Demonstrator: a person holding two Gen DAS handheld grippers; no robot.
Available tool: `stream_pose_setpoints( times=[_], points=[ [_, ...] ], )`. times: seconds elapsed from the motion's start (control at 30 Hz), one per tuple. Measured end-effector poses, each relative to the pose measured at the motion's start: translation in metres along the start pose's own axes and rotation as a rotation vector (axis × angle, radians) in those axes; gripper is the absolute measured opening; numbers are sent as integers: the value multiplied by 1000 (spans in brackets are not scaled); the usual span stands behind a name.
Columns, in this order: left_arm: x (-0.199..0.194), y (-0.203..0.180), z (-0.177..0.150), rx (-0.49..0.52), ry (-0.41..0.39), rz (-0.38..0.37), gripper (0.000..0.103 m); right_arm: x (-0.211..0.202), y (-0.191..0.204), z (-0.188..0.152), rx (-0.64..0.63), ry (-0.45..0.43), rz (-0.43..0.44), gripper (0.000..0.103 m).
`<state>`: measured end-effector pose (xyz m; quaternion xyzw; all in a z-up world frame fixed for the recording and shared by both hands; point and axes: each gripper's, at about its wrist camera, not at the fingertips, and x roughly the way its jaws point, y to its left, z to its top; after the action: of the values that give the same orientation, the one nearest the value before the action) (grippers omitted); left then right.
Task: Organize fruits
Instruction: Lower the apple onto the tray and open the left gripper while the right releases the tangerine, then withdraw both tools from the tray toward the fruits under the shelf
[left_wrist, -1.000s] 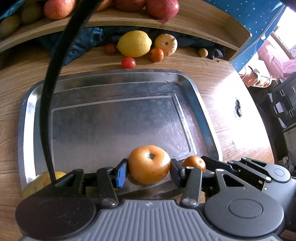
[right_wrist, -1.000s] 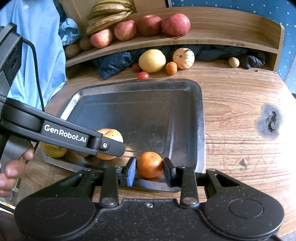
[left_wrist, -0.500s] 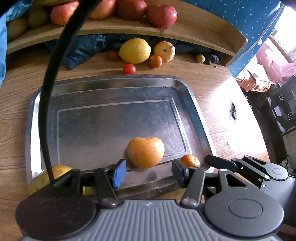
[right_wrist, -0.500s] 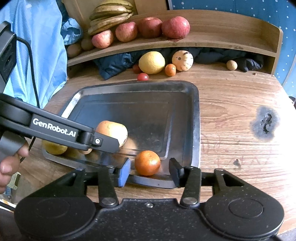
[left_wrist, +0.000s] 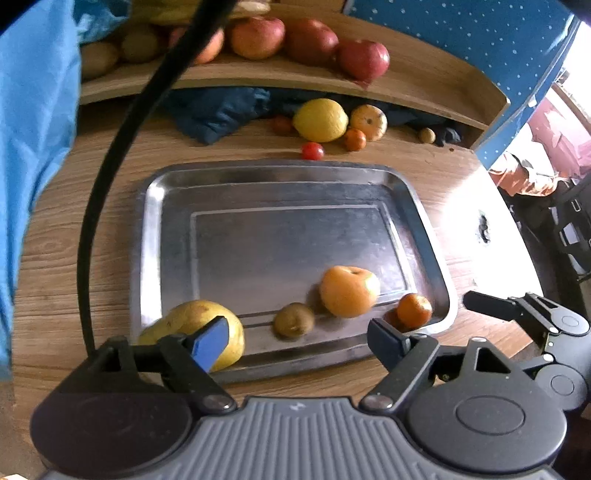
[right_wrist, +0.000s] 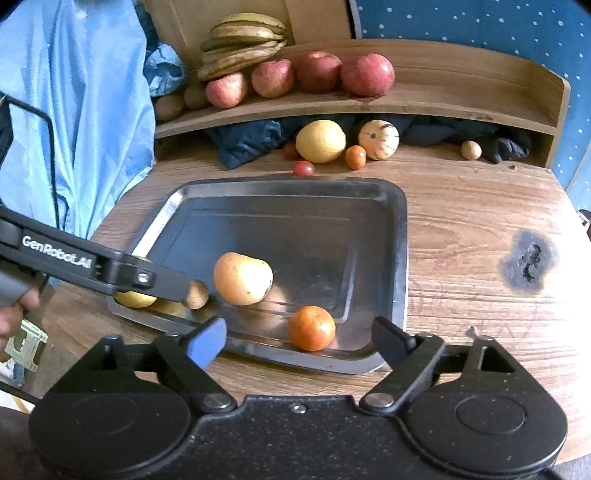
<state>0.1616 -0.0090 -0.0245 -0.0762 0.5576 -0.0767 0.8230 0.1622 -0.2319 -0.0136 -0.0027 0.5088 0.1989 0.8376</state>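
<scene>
A metal tray lies on the wooden table. Along its near edge lie a yellow pear, a small brown kiwi, a large orange fruit and a small tangerine. My left gripper is open and empty, just above the tray's near edge. My right gripper is open and empty, close behind the tangerine. The left gripper's body hides most of the pear in the right wrist view.
Behind the tray lie a lemon, a small striped squash, a small orange, a cherry tomato and a nut. A wooden shelf holds apples and bananas. A black cable crosses the left wrist view.
Both grippers opened and pulled back from the tray. The left one let go of the large orange fruit, the right one of the tangerine; both fruits now lie in the tray.
</scene>
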Motion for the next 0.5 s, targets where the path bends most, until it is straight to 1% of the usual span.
stream_pose_setpoints(
  times=[0.03,0.07,0.17,0.37,0.43,0.5],
  points=[
    [-2,2,-1,-7,6,16,93,1,1,0,-3,4,5,97],
    [-5,5,-1,-13,7,33,93,1,2,1,-6,7,12,100],
    [-12,12,-3,-33,-6,30,95,2,7,3,-17,12,29,102],
    [-18,22,-5,-51,-7,43,99,8,17,7,-44,21,51,102],
    [-19,24,-5,-48,2,56,102,10,19,9,-52,28,55,102],
    [-19,27,-5,-42,11,75,102,12,21,10,-59,33,60,102]
  ],
)
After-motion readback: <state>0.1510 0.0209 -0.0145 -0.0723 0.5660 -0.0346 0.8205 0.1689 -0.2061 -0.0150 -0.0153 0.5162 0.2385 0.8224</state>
